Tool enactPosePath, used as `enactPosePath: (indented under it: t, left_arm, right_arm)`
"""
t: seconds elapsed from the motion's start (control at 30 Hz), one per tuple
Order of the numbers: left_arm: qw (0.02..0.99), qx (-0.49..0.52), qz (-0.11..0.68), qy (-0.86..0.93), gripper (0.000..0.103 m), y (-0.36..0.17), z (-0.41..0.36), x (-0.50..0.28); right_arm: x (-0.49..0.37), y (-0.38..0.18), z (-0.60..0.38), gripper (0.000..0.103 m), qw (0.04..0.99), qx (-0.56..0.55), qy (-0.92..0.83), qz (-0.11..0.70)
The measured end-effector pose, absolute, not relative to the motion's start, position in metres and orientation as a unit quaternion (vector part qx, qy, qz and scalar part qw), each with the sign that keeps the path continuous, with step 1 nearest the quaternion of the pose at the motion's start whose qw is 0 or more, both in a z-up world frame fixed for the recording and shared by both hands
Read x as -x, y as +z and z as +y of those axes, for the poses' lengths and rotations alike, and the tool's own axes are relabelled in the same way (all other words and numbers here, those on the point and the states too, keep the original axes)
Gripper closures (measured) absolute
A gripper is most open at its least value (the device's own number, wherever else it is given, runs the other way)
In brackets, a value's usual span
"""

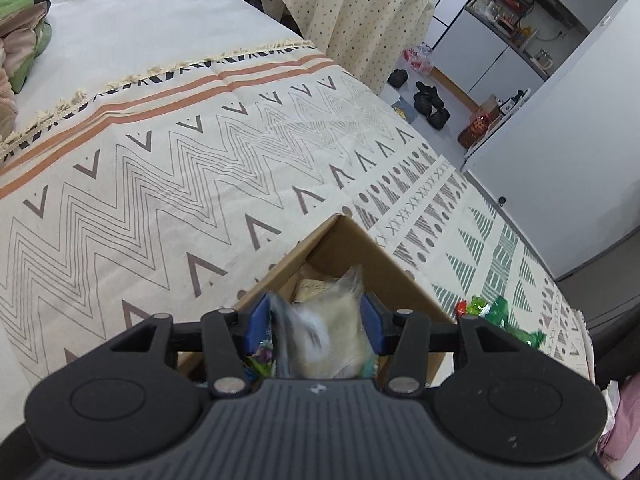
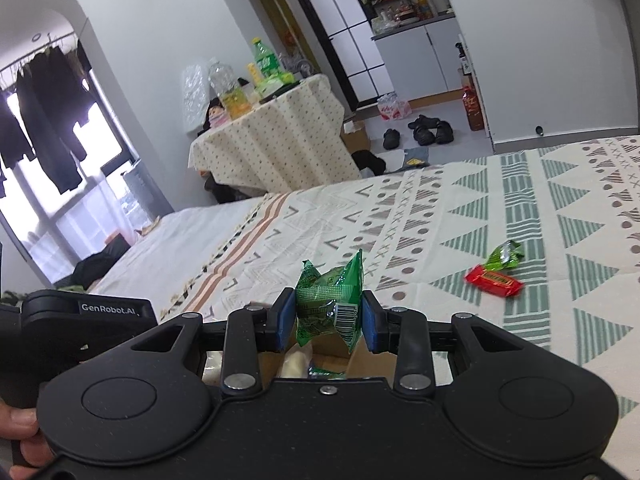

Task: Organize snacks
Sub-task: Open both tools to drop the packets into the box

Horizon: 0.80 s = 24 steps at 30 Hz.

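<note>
My left gripper (image 1: 314, 322) is shut on a pale, clear-wrapped snack packet (image 1: 340, 332), blurred, held over an open cardboard box (image 1: 404, 280) on the patterned bed cover. The box holds several packets. My right gripper (image 2: 328, 316) is shut on a green snack packet (image 2: 330, 304) with a barcode, held above the same box (image 2: 368, 360), whose inside shows below the fingers. A red packet (image 2: 494, 280) and a green packet (image 2: 505, 256) lie on the cover to the right. They also show in the left wrist view (image 1: 500, 316) right of the box.
The patterned bed cover (image 1: 200, 184) spreads left and ahead. A table with a dotted cloth (image 2: 272, 136) and bottles stands past the bed. Shoes (image 2: 428, 130) lie on the floor. The other gripper's body (image 2: 80, 312) is at the left edge.
</note>
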<state>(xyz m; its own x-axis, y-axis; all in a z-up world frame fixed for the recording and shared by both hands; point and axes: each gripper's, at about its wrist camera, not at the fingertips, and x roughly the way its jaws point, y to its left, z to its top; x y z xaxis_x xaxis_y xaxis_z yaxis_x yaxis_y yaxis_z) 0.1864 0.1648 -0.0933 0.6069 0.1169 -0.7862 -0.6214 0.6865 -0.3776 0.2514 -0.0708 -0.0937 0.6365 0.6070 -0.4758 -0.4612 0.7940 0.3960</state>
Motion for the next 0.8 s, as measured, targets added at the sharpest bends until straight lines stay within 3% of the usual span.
enactPosePath:
  t: [0.17,0.37,0.4,0.43,0.5,0.57,0.8]
  left_arm:
    - [0.841,0.323,0.379,0.213,0.041,-0.090,0.173,-0.185]
    - [0.837,0.324,0.381,0.223,0.037,-0.088,0.181,-0.181]
    - [0.836,0.322,0.384,0.225,0.036,-0.088,0.181,-0.181]
    - [0.835,0.319,0.387,0.225,0.033,-0.087,0.181,-0.181]
    - [0.837,0.314,0.388,0.224,0.031,-0.085,0.181,-0.180]
    - [0.839,0.307,0.388,0.226,0.024,-0.083,0.179,-0.180]
    - [0.848,0.278,0.401,0.207,0.015,-0.074,0.159,-0.183]
  right_arm:
    - [-0.250,-0.099,-0.054,0.069,0.891,-0.108,0.306,0.318]
    - [-0.248,-0.100,-0.041,0.065,0.887,-0.098,0.314,0.323]
    - [-0.247,-0.099,-0.038,0.060,0.888,-0.093,0.315,0.321]
    - [-0.246,-0.097,-0.038,0.042,0.890,-0.089,0.314,0.318]
    - [-0.244,-0.094,-0.041,0.030,0.898,-0.088,0.304,0.306]
    - [-0.244,-0.090,-0.048,0.030,0.899,-0.092,0.301,0.306]
    - [-0.248,-0.098,-0.085,0.031,0.899,-0.092,0.263,0.339]
